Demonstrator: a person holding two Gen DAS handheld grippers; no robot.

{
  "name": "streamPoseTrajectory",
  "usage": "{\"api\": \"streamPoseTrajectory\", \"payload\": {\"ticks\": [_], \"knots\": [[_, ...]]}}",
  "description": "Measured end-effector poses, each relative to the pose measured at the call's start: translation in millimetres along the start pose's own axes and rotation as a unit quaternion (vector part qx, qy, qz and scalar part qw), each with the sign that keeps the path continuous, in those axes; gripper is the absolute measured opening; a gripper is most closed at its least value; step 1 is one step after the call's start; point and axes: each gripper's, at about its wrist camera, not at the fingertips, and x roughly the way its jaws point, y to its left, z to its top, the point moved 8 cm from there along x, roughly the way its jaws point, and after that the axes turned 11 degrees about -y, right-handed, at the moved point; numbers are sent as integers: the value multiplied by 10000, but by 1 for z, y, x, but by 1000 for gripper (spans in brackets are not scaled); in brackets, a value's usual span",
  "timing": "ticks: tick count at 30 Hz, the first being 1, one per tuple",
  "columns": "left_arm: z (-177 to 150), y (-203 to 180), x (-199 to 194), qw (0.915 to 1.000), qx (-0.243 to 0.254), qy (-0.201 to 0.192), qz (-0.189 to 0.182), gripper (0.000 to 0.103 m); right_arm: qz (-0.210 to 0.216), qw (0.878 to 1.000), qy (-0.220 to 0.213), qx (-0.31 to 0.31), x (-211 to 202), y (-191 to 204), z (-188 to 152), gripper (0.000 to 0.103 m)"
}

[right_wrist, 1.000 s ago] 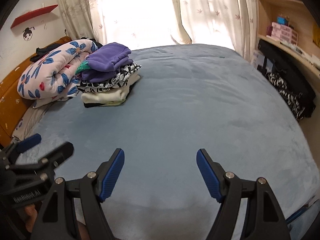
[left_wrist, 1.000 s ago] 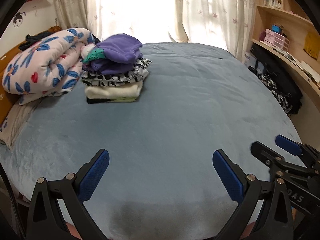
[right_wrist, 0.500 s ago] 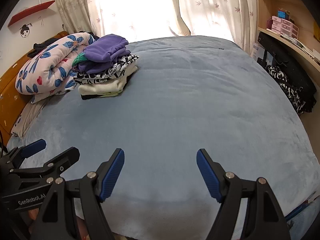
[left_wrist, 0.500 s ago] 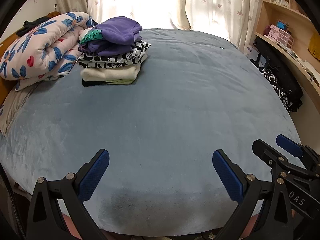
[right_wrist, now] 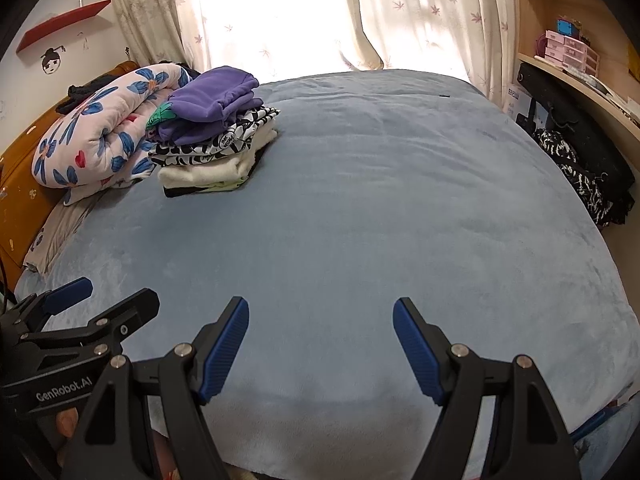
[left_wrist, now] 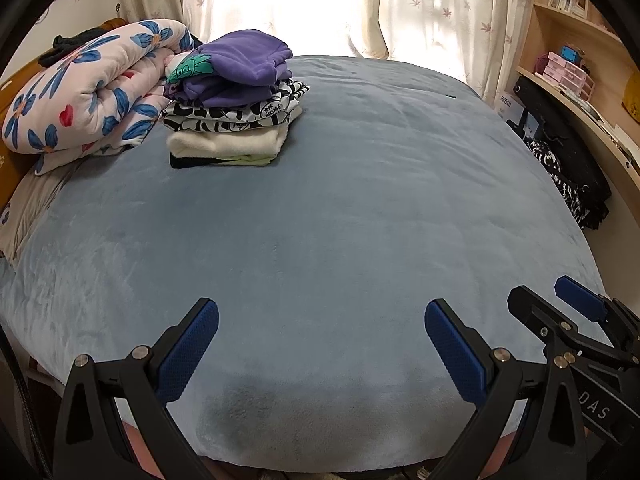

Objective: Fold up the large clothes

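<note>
A stack of folded clothes [left_wrist: 236, 108], purple on top, then black-and-white print, cream and black, lies at the far left of the blue-grey bed [left_wrist: 340, 220]. It also shows in the right wrist view [right_wrist: 212, 136]. My left gripper [left_wrist: 320, 344] is open and empty over the bed's near edge. My right gripper [right_wrist: 320, 344] is open and empty beside it, to its right. Each gripper shows at the edge of the other's view, the right one [left_wrist: 560, 320] and the left one [right_wrist: 100, 312]. No unfolded garment lies on the bed.
A rolled floral quilt [left_wrist: 88, 88] lies against the wooden headboard [right_wrist: 20, 184] at the left. Dark clothes [left_wrist: 568, 176] hang off a desk and shelves [left_wrist: 580, 92] at the right. Curtains [left_wrist: 320, 0] cover a bright window behind the bed.
Both grippers have pulled back and risen from the bed, so more of its near edge shows. Both stay open and empty. The clothes stack has not moved.
</note>
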Motion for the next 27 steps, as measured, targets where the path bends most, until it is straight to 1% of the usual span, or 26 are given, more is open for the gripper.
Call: {"api": "streamPoseTrajectory", "payload": {"ticks": [27], "knots": [[-1, 0, -5, 10000, 9, -32, 85, 102, -5, 10000, 3, -2, 0, 0, -1, 75]]}}
